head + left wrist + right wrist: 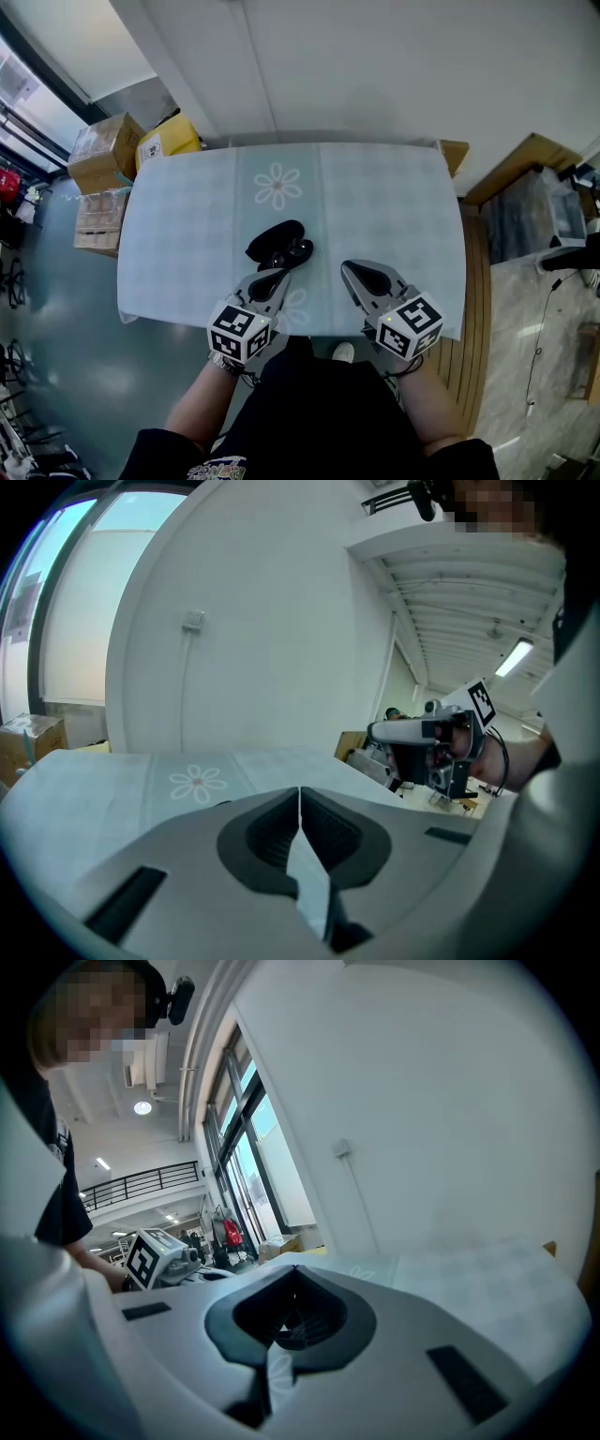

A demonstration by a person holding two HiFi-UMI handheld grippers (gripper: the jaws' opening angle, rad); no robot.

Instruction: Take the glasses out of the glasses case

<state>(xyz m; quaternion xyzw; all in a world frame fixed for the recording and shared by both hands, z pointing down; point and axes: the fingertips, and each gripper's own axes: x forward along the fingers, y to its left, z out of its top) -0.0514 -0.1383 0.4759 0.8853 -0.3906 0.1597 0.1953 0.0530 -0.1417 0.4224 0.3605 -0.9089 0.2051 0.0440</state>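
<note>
A black glasses case (275,235) lies near the middle of the table, on a pale blue checked cloth (375,197). Dark glasses (292,253) sit against its near side; I cannot tell whether they rest inside the case or beside it. My left gripper (274,275) is just in front of the glasses, jaws closed, holding nothing. My right gripper (355,271) hangs a little to the right of the case, also shut and empty. In the left gripper view the jaws (300,791) meet at the tip, and the right gripper (427,747) shows beyond. The right gripper view shows closed jaws (293,1271).
The table stands against a white wall. Cardboard boxes (105,150) and a yellow box (169,139) are stacked on the floor at the left. Wooden boards (525,157) and clutter lie at the right. A flower print (277,185) marks the cloth behind the case.
</note>
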